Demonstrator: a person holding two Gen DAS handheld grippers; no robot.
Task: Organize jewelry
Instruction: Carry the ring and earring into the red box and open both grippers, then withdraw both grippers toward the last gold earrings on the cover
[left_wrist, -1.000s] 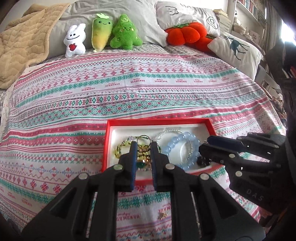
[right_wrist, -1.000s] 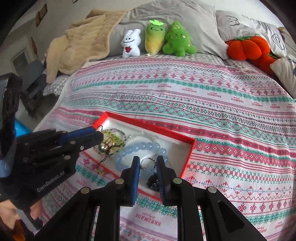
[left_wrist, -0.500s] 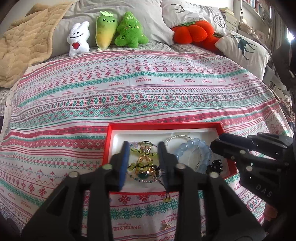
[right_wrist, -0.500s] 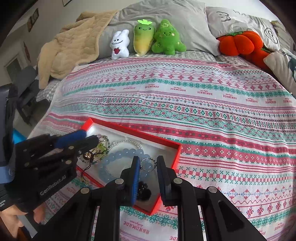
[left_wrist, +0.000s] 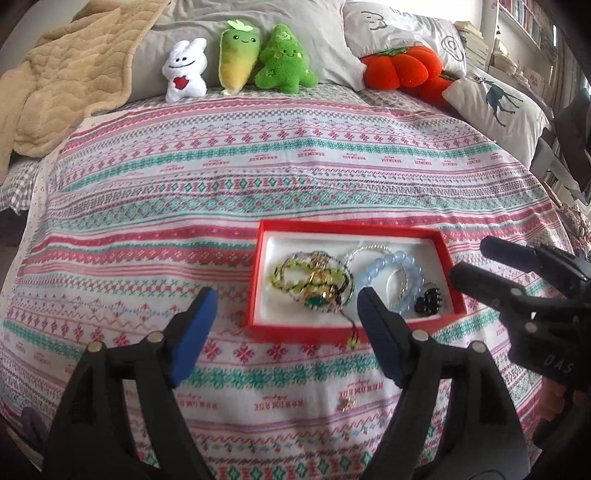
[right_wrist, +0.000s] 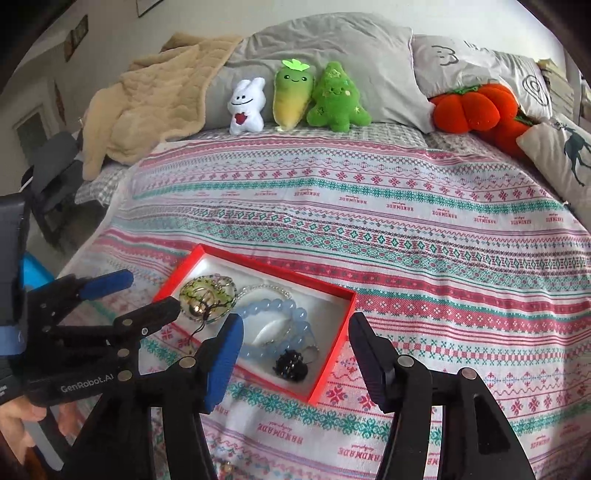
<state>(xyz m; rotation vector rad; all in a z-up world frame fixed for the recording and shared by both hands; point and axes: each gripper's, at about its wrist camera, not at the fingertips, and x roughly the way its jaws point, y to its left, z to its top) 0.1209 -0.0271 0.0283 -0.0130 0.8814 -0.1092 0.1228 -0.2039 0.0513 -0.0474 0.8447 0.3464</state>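
A red box (left_wrist: 373, 229) with a white lining lies on the patterned bedspread; it also shows in the right wrist view (right_wrist: 334, 360). In it lie a green and gold bead bracelet cluster (left_wrist: 314, 280), a pale blue bead bracelet (left_wrist: 397, 275), a thin silver chain (left_wrist: 369, 249) and a black hair clip (left_wrist: 428, 301). A dark cord with small beads hangs over the box's front rim (left_wrist: 352, 332). My left gripper (left_wrist: 286, 332) is open and empty just before the box. My right gripper (right_wrist: 295, 354) is open and empty above the box's near right corner.
A small gold piece (left_wrist: 345, 404) lies on the bedspread in front of the box. Plush toys (left_wrist: 240, 62), a red pumpkin cushion (left_wrist: 402, 70), pillows and a beige blanket (left_wrist: 62, 85) line the head of the bed. A dark chair (right_wrist: 51, 173) stands left of the bed.
Both grippers have opened wide and drawn back from the box. The green and gold bracelet cluster and the ring of silver chain now lie in the box, released.
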